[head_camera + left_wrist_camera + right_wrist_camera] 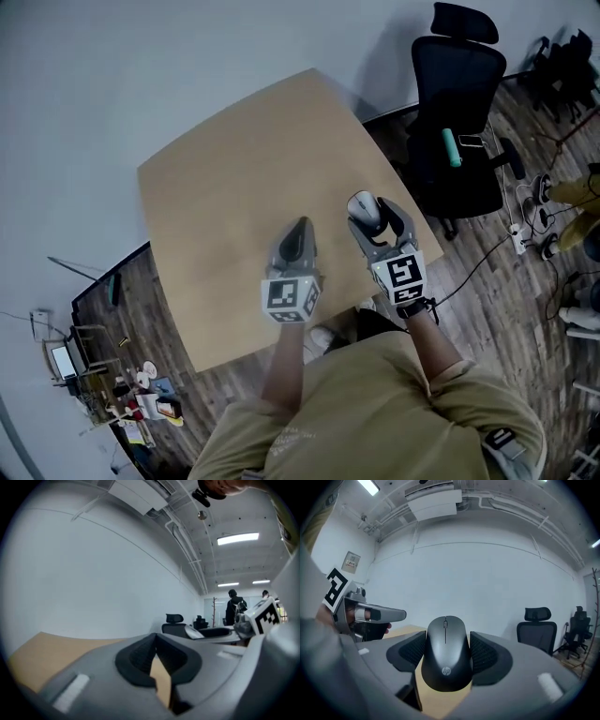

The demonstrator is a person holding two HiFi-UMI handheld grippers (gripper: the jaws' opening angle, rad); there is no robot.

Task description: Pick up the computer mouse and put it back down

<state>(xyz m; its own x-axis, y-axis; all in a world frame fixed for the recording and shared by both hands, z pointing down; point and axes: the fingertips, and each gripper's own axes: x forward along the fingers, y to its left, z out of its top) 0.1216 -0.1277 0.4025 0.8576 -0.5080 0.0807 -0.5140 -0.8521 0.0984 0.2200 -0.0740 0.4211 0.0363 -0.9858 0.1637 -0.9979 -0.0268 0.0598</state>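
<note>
The right tongs (373, 217) are clamped on a dark grey HP computer mouse (363, 206). In the right gripper view the two ribbed pads (485, 654) press against the mouse's flanks. The mouse sits lengthwise between them with its scroll wheel at 12 o'clock and its logo end at 6 o'clock. The left tongs (300, 232) have their jaws together at the tips and nothing between them. In the left gripper view only a sliver of tabletop shows through the gap below the meeting pads (140, 656).

In the head view both tongs point toward 12 o'clock over a light wooden table (225, 178). The left tongs are near its 6 o'clock edge. The right tongs and mouse are at about 4 o'clock from the table's centre, close to that edge. I cannot tell whether the mouse's underside touches the wood.

A black office chair (455, 122) stands off the table at 2 o'clock, with a teal cylinder (452, 147) lying on its seat. A white power strip (518, 239) lies on the wood-pattern floor at 3 o'clock. A heap of small clutter (141, 389) sits at 8 o'clock.
</note>
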